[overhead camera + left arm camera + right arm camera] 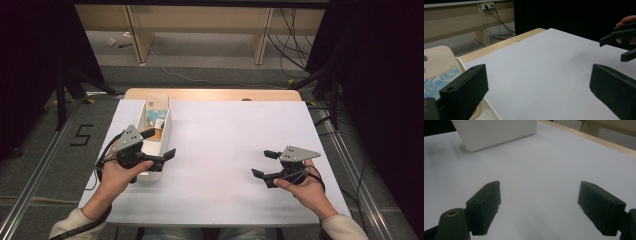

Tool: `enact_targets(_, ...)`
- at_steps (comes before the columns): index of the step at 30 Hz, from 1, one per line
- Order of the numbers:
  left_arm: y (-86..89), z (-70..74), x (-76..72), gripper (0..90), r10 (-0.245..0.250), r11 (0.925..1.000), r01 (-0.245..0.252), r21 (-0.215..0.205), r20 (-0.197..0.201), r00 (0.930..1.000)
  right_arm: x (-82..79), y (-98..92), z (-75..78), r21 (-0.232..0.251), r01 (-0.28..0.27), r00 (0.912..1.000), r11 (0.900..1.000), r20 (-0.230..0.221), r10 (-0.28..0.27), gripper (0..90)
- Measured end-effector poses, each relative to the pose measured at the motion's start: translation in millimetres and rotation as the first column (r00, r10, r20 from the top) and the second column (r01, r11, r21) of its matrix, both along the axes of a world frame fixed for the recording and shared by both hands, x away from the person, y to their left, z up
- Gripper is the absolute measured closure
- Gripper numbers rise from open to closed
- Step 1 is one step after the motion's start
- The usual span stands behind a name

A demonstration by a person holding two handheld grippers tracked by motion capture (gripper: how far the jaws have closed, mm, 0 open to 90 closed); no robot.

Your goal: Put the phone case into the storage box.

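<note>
A narrow white bin [167, 131] stands on the left of the white table top [225, 135]. It holds a beige phone-case-like piece [156, 103] and a blue patterned item [159, 115]; the rest of its contents are too small to tell. My left gripper [160, 143] hovers at the bin's near end, open and holding nothing. In the left gripper view the beige piece [439, 58] and blue item [437, 81] lie just beyond its left jaw. My right gripper [263, 163] is open over bare table at the right, with nothing in it. From there the bin [496, 132] sits far ahead.
A wooden strip [215, 94] borders the table's far edge. Beyond it are wooden furniture legs [262, 35] and loose cables [292, 45] on the floor. Dark stands flank both sides. The right gripper [612, 49] shows at the upper right of the left gripper view.
</note>
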State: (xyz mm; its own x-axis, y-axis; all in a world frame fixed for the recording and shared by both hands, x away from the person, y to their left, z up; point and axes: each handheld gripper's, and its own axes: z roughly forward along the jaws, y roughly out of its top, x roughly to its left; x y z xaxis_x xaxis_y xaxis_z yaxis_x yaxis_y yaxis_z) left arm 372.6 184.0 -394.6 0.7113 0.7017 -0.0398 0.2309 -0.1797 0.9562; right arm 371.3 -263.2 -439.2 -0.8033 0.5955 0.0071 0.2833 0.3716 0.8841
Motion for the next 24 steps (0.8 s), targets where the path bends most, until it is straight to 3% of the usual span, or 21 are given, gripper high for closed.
enact_targets(7, 3.2, -6.2, -2.7, 1.3, -0.002, 0.9998, 0.002, 0.021, -0.005, 1.0, -0.3, -0.5, 0.3, 0.004, 0.001, 1.0, 1.0, 0.002, -0.001, 19.5)
enact_targets(24, 9.4, -16.6, -10.5, 0.0, -0.019, 0.9994, 0.019, 0.03, -0.004, 0.9998, -0.1, -0.7, -0.1, 0.001, 0.0, 1.0, 1.0, 0.002, 0.0, 19.6)
